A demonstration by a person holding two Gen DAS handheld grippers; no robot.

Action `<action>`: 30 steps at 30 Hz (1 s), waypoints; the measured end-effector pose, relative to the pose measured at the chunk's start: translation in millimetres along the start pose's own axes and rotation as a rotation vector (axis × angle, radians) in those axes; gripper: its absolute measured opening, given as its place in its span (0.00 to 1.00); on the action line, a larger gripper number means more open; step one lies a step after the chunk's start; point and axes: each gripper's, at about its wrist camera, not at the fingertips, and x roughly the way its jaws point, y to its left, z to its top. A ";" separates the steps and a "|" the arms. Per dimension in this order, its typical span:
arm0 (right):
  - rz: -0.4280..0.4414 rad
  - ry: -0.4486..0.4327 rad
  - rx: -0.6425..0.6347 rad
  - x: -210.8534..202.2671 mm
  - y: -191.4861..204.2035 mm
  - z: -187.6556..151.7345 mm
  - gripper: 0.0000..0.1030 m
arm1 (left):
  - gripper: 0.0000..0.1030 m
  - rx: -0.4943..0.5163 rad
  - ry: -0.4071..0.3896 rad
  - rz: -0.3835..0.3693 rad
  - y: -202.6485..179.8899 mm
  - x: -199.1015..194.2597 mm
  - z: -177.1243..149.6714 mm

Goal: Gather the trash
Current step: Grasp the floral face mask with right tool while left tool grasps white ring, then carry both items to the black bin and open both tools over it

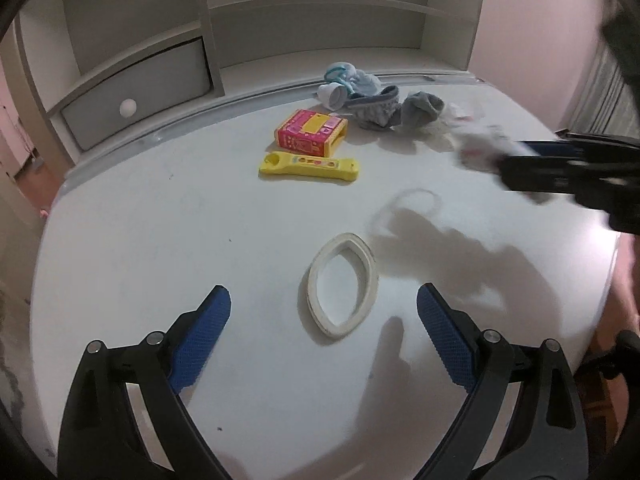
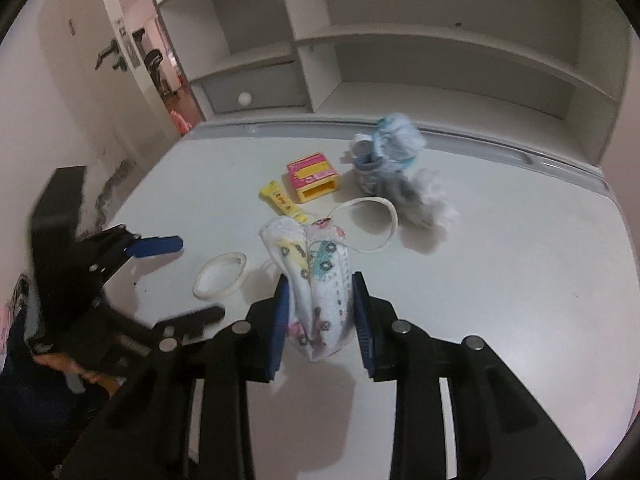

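My right gripper [image 2: 320,312] is shut on a crumpled white face mask [image 2: 316,272] printed with small cars; its ear loop [image 2: 376,224] trails over the white desk [image 2: 500,280]. In the left wrist view the right gripper [image 1: 516,160] shows blurred at the right with the mask [image 1: 476,148]. My left gripper [image 1: 324,312] is open and empty, low over the desk [image 1: 160,240], with a white oval ring [image 1: 344,284] between its fingers. The ring also shows in the right wrist view [image 2: 220,276], beside the left gripper [image 2: 180,276].
A pink and yellow box [image 1: 310,138] and a yellow tube [image 1: 308,166] lie mid-desk. Bunched socks and cloths [image 1: 376,104] lie at the back. Behind stands a shelf unit with a grey drawer [image 1: 132,96]. A door [image 2: 124,40] is at the left.
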 end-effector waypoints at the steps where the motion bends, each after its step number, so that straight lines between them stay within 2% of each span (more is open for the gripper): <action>1: 0.001 -0.007 0.015 -3.9 -3.1 -0.5 0.30 | 0.88 -0.001 0.005 0.005 -0.5 1.5 1.0; 6: -0.033 -0.032 0.075 -30.7 -26.5 -27.6 0.30 | 0.59 -0.002 0.025 0.018 -1.6 8.8 3.5; 8: -0.055 -0.048 0.118 -47.4 -41.0 -41.5 0.30 | 0.35 0.013 0.018 0.011 -6.7 8.2 5.4; 10: -0.081 -0.069 0.159 -68.0 -57.6 -57.8 0.30 | 0.35 0.018 0.020 0.014 -14.8 8.1 9.0; 12: -0.123 -0.097 0.209 -89.5 -77.2 -76.9 0.30 | 0.34 0.028 0.003 -0.016 -31.2 4.1 14.6; 16: -0.303 -0.156 0.340 -142.4 -129.0 -132.1 0.30 | 0.34 0.104 -0.058 -0.080 -88.4 -12.9 31.1; 18: -0.420 -0.173 0.437 -170.8 -162.3 -170.1 0.30 | 0.34 0.164 -0.094 -0.146 -132.5 -24.2 39.1; 23: -0.578 -0.166 0.692 -219.0 -230.9 -262.4 0.30 | 0.34 0.340 -0.151 -0.335 -259.2 -42.5 42.6; 27: -0.648 -0.113 0.849 -234.9 -268.6 -328.3 0.30 | 0.34 0.456 -0.123 -0.502 -366.8 -34.9 29.8; 30: -0.698 -0.043 0.941 -234.2 -294.0 -374.2 0.30 | 0.34 0.517 -0.087 -0.576 -436.6 -15.1 8.7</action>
